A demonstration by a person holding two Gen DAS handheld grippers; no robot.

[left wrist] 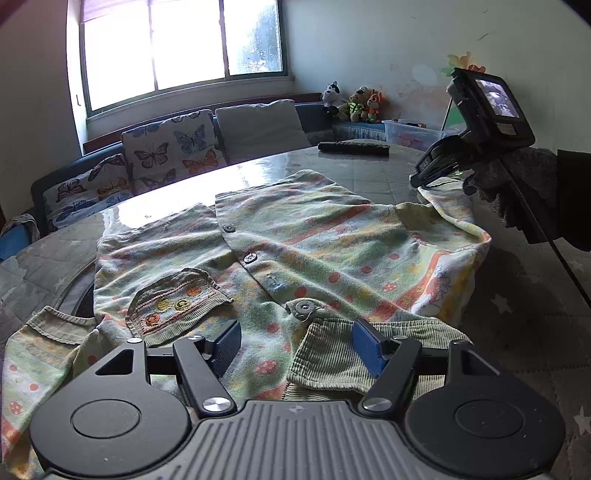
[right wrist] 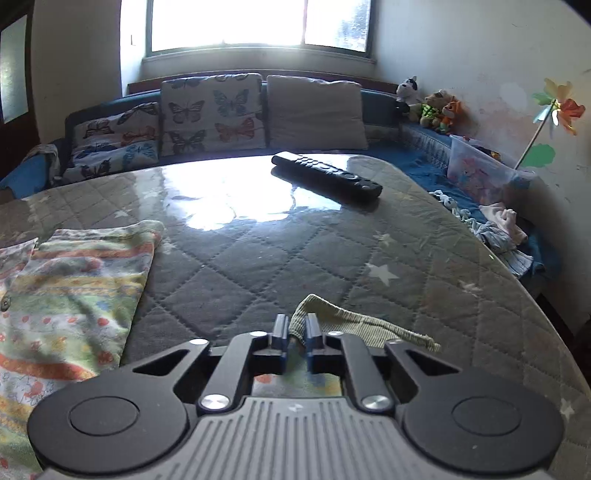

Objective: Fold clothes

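The left wrist camera sits low behind the left tool [left wrist: 295,343], close over the patterned shirt [left wrist: 295,243] on the bench [left wrist: 369,173], facing the window [left wrist: 184,48] and the sofa cushions [left wrist: 173,147]. At its right edge it catches the right tool [left wrist: 439,173] from the side. The right wrist camera looks from behind the right tool [right wrist: 296,332], just above the bench [right wrist: 258,258], toward the same window [right wrist: 258,26]. Both views share the shirt [right wrist: 66,280], the remote control [left wrist: 353,148] [right wrist: 327,177], the cushions [right wrist: 214,110] and the soft toys [left wrist: 354,101] [right wrist: 432,107].
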